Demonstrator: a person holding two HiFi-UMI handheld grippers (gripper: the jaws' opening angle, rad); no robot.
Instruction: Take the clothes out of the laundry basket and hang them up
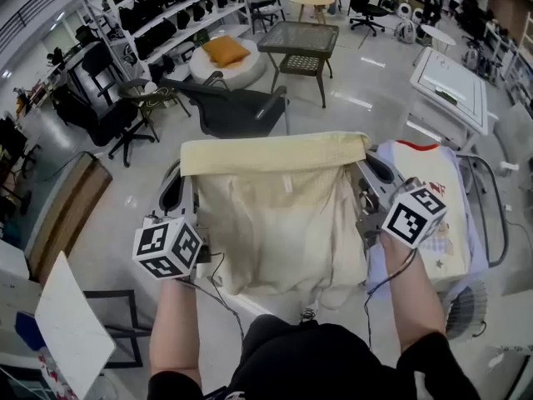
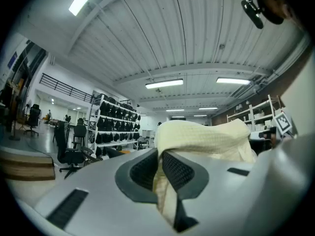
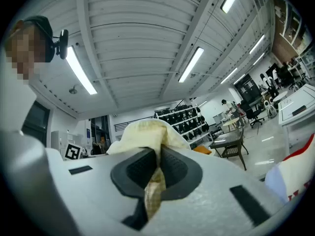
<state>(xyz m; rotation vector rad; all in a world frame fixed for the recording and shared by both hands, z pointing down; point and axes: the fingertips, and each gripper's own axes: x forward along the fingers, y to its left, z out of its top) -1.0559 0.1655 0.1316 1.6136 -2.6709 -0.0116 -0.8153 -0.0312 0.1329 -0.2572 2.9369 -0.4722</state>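
Observation:
A pale yellow garment (image 1: 279, 223) hangs spread out in front of me, its top hem stretched level between both grippers. My left gripper (image 1: 186, 170) is shut on the hem's left corner. In the left gripper view the cloth (image 2: 206, 139) is pinched between the dark pads of the left gripper (image 2: 158, 168). My right gripper (image 1: 366, 162) is shut on the right corner. The right gripper view shows the fabric (image 3: 142, 134) clamped in the right gripper (image 3: 157, 168) and hanging down through it. A white garment with red print (image 1: 433, 190) lies on a heap at the right.
Ahead stand a black office chair (image 1: 233, 111), a dark woven-top table (image 1: 301, 44) and a round seat with an orange cushion (image 1: 226, 51). Shelves of dark bags (image 1: 166, 7) line the back left. A white table (image 1: 454, 77) stands at the right. A wooden board (image 1: 67, 207) lies at the left.

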